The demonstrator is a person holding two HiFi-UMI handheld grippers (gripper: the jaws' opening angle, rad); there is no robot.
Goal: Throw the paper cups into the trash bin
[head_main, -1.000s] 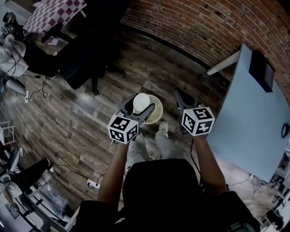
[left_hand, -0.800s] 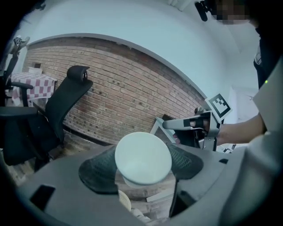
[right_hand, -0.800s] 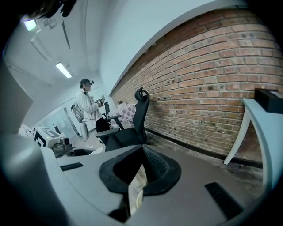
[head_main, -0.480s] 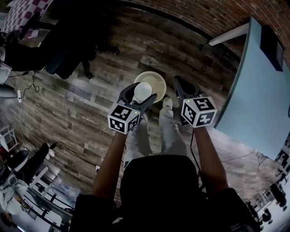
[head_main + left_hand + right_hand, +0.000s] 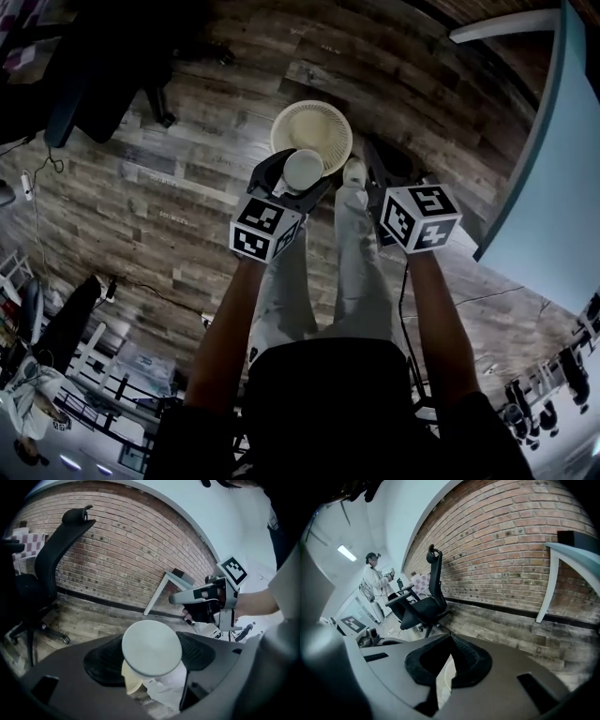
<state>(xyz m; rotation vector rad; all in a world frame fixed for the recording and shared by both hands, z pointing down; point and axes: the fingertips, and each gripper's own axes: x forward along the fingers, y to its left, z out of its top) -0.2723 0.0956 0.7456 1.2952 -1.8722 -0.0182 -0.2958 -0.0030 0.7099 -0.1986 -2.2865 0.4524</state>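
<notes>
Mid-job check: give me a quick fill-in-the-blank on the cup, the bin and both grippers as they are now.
1. The paper cup is clamped in the ___ gripper.
2. The trash bin stands on a ___ floor.
3. The right gripper holds ___.
Missing words: left; wooden; nothing.

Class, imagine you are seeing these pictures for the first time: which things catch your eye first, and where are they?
First comes the white paper cup, gripped in the left tool at the centre of the head view. Just beyond it, a cream round slatted plastic bin stands on the dark wooden plank floor. A red brick wall fills the background of both gripper views.
</notes>
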